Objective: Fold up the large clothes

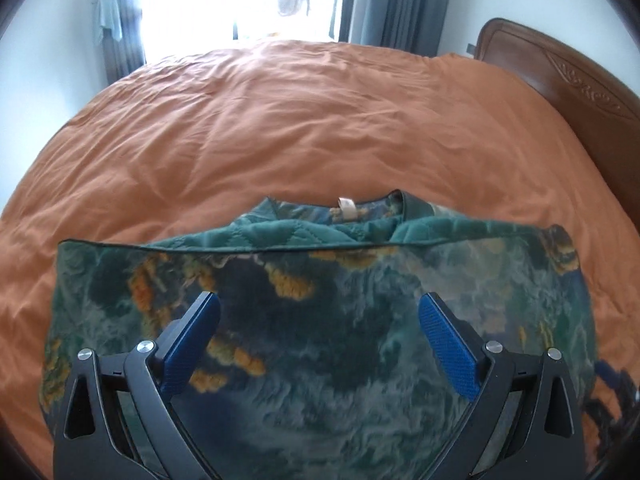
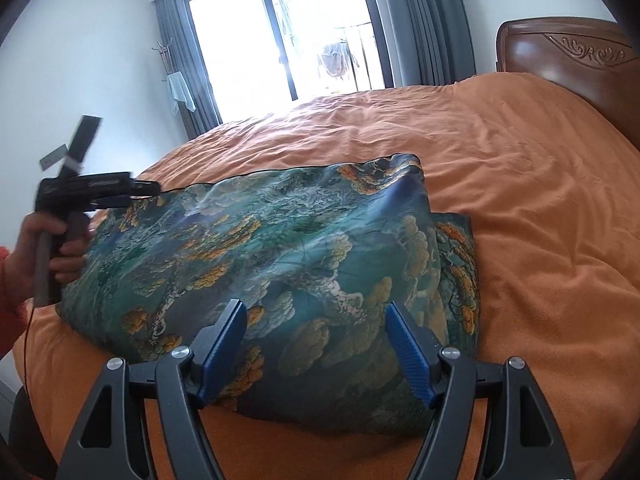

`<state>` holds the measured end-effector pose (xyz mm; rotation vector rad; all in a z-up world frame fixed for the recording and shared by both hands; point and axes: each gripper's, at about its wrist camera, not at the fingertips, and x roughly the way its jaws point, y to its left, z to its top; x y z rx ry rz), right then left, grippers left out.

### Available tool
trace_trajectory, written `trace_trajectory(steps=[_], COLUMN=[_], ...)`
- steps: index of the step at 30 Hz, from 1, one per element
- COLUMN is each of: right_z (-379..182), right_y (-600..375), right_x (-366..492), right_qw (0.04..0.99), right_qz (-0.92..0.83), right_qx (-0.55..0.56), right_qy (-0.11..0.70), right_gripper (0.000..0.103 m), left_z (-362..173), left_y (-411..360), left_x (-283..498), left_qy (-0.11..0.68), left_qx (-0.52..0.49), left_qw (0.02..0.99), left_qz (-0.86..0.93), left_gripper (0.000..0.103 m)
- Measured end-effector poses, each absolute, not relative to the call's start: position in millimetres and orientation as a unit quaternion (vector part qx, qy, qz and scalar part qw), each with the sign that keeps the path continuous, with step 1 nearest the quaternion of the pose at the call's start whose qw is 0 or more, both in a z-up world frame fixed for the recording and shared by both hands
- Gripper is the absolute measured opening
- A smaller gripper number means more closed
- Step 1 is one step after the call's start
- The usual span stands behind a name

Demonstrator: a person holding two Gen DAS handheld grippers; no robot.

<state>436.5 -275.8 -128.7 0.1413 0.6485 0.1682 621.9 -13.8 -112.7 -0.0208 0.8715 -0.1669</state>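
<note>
1 folded jacket (image 2: 280,264) near bed's (image 2: 520,200) front edge, beneath 2 spread, empty grippers: left (image 1: 319,312), right (image 2: 316,320).

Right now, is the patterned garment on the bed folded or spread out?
Folded: the garment lies as a compact rectangle on the orange bedcover, layers stacked at its right edge.

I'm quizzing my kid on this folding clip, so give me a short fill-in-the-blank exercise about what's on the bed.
1. The folded quilted jacket lies on an ____ bedspread.
2. Both jaws of the right hand-held gripper stand ____.
3. The jacket's lining is ____.
4. The headboard is made of ____.

Missing words: orange; open; green; wood
</note>
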Motion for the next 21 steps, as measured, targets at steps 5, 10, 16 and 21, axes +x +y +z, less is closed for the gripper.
trace_trajectory(steps=[5,10,16,21], right_z=[-135.7,-142.0,-142.7,-142.7], right_y=[-273.1,-278.6,-281.4,-283.5], right_x=[414.6,414.3,413.9,410.3], right_qw=[0.944,0.942,0.943,0.942], right_qz=[0.097,0.104,0.104,0.101], right_qx=[0.07,0.089,0.095,0.1], right_qy=[0.307,0.308,0.302,0.303], right_gripper=[0.073,0.073,0.073,0.073], left_z=[-143.6,-143.2,-144.1,-146.8], left_y=[-30.3,-28.7,-38.9,-38.9], left_x=[631.8,593.4,547.0,517.6], left_qy=[0.455,0.443,0.43,0.42], left_qx=[0.03,0.044,0.099,0.105], left_qw=[0.888,0.892,0.89,0.893], left_qz=[-0.056,-0.083,-0.114,-0.121], left_gripper=[0.099,0.099,0.099,0.099])
